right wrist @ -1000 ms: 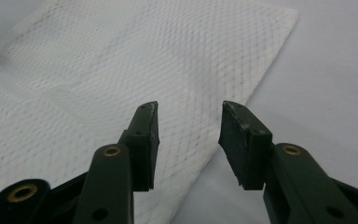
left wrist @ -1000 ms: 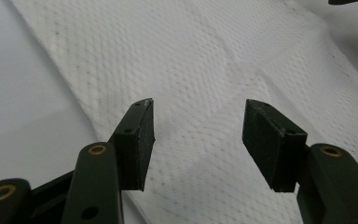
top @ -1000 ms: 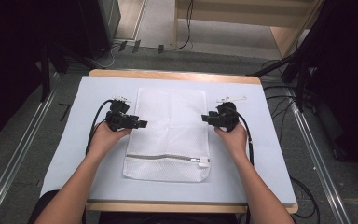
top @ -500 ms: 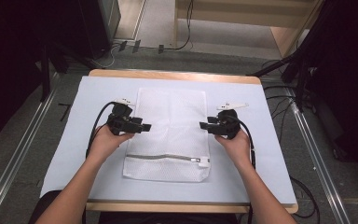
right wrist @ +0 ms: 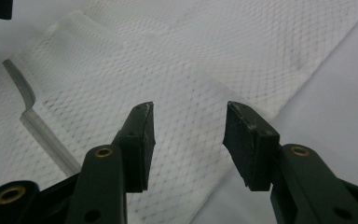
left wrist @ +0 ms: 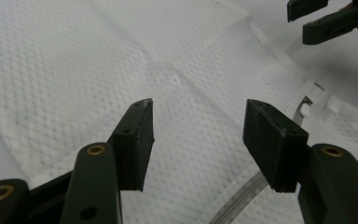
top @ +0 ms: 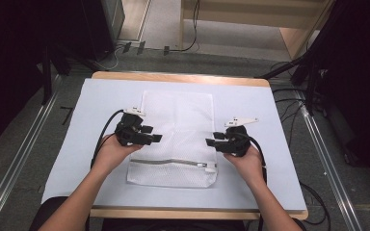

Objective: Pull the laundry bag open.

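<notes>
Left gripper point(top: 155, 138), black, held in the person's left hand point(top: 112, 153), hovers over the left edge of a white mesh laundry bag point(top: 176, 125); jaws stand wide apart with nothing between them, and in the left gripper view the mesh weave lies just below the two pads. Right gripper point(top: 211, 141), black, held in the right hand point(top: 246, 161), sits at the bag's right edge, facing inward toward the left one; jaws likewise wide and empty, and in the right gripper view they straddle the boundary where mesh meets bare cloth. Whether either gripper touches the fabric cannot be told. Mesh laundry bag: lies flat, long side running away from the person, at the middle of the desk point(top: 183, 78), on a pale sheet point(top: 77, 125) that covers nearly the whole top. Zipper point(top: 173, 161): runs crosswise near the bag's near end, with a small white pull tab point(top: 208, 168) at its right end, just beside the right hand. Cables point(top: 105, 130): black, trailing from each gripper back along the forearms. Surroundings: wooden desk edge showing at far and near sides; metal rails point(top: 24, 163) on the floor to either side; further black cables point(top: 289, 103) on the floor right of the desk. Nothing stands between the grippers and the bag.
</notes>
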Motion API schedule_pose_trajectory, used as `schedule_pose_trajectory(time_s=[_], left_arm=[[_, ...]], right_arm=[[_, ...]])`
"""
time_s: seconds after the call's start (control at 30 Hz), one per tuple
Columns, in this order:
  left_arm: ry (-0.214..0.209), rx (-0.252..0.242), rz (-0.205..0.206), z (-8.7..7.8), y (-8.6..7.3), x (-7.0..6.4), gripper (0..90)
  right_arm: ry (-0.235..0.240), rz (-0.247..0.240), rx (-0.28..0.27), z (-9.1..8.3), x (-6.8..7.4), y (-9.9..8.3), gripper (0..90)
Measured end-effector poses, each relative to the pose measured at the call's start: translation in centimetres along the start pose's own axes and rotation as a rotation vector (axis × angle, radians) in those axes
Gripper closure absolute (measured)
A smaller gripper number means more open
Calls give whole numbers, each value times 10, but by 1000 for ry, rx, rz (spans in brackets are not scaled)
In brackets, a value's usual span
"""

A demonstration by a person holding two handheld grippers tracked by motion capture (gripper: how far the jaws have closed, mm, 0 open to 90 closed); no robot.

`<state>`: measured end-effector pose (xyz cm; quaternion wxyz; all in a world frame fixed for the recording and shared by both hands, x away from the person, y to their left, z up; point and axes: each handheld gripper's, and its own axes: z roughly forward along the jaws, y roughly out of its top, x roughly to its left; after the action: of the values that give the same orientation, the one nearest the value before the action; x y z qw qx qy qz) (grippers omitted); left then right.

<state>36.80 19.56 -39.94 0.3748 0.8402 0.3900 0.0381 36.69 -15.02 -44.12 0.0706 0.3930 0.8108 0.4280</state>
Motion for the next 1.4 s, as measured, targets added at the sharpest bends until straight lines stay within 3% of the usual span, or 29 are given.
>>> schedule_pose_trajectory(time_s=[0.1,0.27,0.57,0.77,1.07,1.2,1.4], left_arm=[[-27,4,5,1,2,-6,439],[-28,7,27,3,4,-13,441],[-55,20,48,18,6,-25,452],[-74,36,72,29,8,-33,457],[-115,35,82,41,12,-45,525],[-141,33,83,47,12,-49,548],[-159,47,101,58,11,-57,567]], right_arm=[[8,-8,2,-3,3,-7,556],[30,-12,18,-6,8,-17,584],[1,-29,4,-14,12,-23,713],[16,11,36,-15,10,-28,802],[38,-13,79,-13,17,-36,889],[43,-37,100,-11,19,-39,900],[55,-31,123,-7,20,-44,900]])
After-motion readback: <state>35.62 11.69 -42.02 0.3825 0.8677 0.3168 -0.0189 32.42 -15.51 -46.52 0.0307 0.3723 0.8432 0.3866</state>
